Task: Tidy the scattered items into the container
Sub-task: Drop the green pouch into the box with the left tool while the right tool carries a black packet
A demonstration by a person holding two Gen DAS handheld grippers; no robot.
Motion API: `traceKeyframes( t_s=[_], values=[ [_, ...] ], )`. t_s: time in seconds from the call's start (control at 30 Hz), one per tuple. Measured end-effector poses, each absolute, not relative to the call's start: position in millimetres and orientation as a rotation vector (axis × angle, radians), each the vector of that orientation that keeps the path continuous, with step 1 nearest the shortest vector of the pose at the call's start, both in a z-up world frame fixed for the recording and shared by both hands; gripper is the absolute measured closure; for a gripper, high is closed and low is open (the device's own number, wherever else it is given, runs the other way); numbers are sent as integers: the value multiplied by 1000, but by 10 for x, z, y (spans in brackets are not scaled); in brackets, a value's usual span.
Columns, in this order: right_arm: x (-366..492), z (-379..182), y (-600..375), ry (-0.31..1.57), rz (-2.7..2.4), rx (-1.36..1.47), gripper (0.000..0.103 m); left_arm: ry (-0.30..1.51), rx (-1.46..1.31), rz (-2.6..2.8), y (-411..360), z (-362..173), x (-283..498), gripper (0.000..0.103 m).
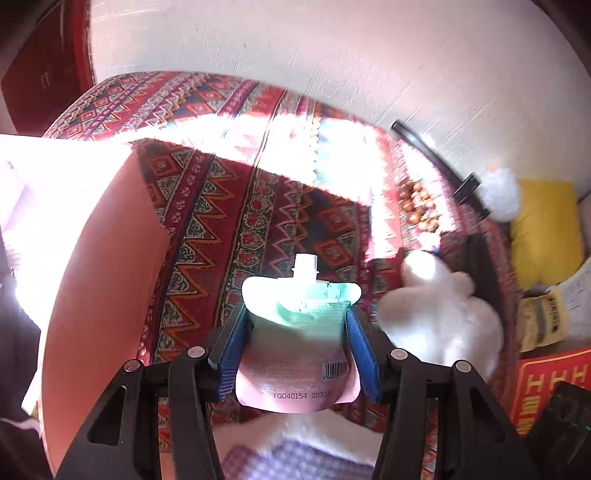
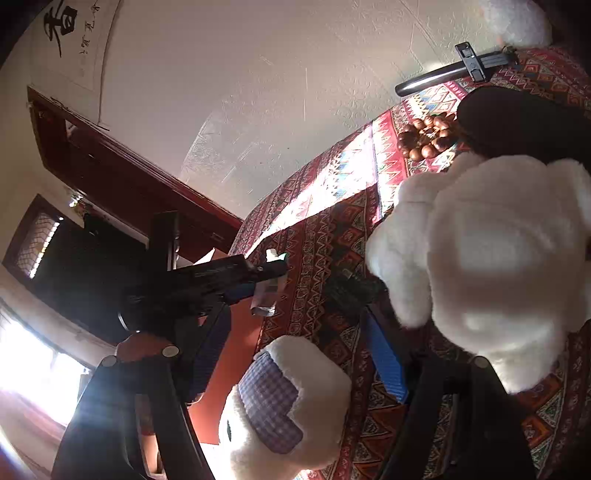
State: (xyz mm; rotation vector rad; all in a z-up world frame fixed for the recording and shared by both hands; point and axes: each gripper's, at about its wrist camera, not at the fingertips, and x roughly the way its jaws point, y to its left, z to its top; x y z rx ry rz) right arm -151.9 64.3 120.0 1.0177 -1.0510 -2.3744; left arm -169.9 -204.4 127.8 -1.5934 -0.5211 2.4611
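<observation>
A patterned red cloth [image 1: 229, 206] is spread beyond both claws. A white plush toy [image 2: 491, 266] is seen pressed against the right claw [image 2: 295, 369], whose jaws are spread wide around it; a firm pinch cannot be told. An orange container wall [image 1: 99, 295] stands left of the left claw [image 1: 297, 332]. A spouted pouch [image 1: 299, 332] is pinched between its blue pads [image 1: 231, 354].

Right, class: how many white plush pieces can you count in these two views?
3: a large plush at right, a plaid-patched plush at bottom centre, a small plush top right by the wall. Some may belong to one toy.
</observation>
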Motion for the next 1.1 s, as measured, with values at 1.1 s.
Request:
traceKeyframes(
  t_s=[1.1],
  values=[
    [-1980,2815,-2071,53,-2336,925,59,-1062,-1061,2941,-5113,1881,317,29]
  ],
)
